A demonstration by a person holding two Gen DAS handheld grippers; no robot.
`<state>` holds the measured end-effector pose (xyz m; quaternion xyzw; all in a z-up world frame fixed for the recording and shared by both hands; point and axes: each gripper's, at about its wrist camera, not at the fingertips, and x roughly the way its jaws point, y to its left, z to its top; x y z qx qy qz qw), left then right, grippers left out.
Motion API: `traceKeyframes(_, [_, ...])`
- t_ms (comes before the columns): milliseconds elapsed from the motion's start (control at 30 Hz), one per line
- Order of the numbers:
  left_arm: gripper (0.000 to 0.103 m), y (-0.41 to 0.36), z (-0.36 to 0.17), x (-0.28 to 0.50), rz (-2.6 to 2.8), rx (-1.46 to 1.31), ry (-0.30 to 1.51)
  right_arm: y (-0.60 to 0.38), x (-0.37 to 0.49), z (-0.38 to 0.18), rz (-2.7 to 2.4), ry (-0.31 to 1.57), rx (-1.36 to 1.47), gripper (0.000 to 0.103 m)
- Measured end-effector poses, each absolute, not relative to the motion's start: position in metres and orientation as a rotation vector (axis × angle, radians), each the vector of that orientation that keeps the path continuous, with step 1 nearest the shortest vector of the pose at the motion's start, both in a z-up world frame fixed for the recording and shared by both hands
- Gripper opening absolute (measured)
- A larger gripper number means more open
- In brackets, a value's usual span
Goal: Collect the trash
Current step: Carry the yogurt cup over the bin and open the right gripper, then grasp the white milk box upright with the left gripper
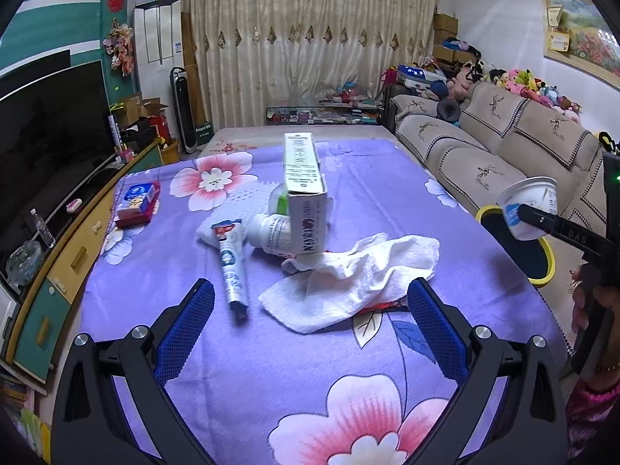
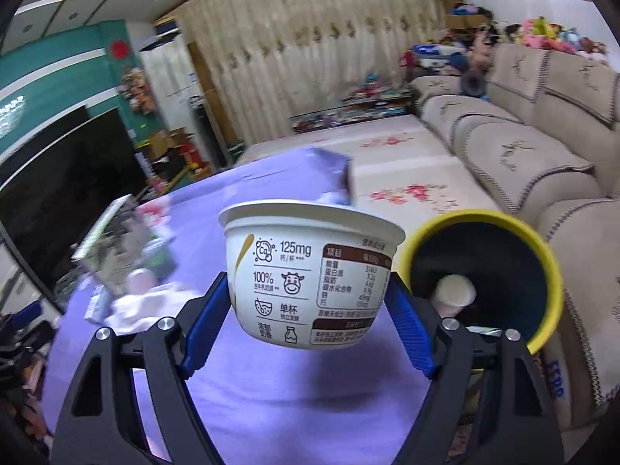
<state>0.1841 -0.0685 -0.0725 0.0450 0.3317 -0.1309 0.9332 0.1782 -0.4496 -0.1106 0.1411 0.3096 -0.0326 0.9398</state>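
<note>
My right gripper (image 2: pixel 310 298) is shut on a white yogurt cup (image 2: pixel 310 275) and holds it in the air beside the yellow-rimmed bin (image 2: pixel 542 255), which has a white cup inside. The cup also shows in the left wrist view (image 1: pixel 529 207), near the bin (image 1: pixel 544 267). My left gripper (image 1: pixel 310 302) is open and empty, low over the purple floral cloth (image 1: pixel 271 348). Just ahead of it lie a crumpled white tissue (image 1: pixel 360 279), a toothpaste tube (image 1: pixel 232 267), a white bottle (image 1: pixel 271 232) and a tall white carton (image 1: pixel 304 193).
A red and blue box (image 1: pixel 137 203) lies at the table's left. A TV (image 1: pixel 46 128) on a cabinet stands along the left. A beige sofa (image 1: pixel 503 155) with plush toys runs along the right, behind the bin.
</note>
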Motion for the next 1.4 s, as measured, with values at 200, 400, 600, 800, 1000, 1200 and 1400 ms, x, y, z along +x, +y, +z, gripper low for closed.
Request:
traceKeyframes(200, [0.098,-0.087,-0.077,0.196,-0.283,0.11,0.692,-0.51,0.195,-0.128,-0.243,0.666,0.262,0.075])
traceKeyframes(400, [0.098,-0.101,-0.082,0.213,-0.28,0.127,0.713,-0.564,0.221,-0.164,-0.368,0.747,0.261,0.076])
traceKeyframes(600, [0.098,-0.112,-0.085,0.235,-0.273,0.135,0.72,-0.594,0.236,-0.193,-0.432,0.786,0.284,0.08])
traceKeyframes(800, [0.098,-0.118,-0.088,0.253,-0.268,0.146,0.72,-0.596,0.232,-0.194,-0.433,0.778,0.297,0.081])
traceKeyframes(1000, [0.098,-0.113,-0.095,0.27,-0.252,0.138,0.737,-0.59,0.224,-0.187,-0.412,0.758,0.317,0.081])
traceKeyframes(1200, [0.098,-0.109,-0.096,0.286,-0.23,0.142,0.724,-0.58,0.221,-0.187,-0.386,0.755,0.336,0.081])
traceKeyframes(1400, [0.084,-0.103,-0.093,0.3,-0.198,0.119,0.7,-0.574,0.219,-0.191,-0.367,0.764,0.343,0.081])
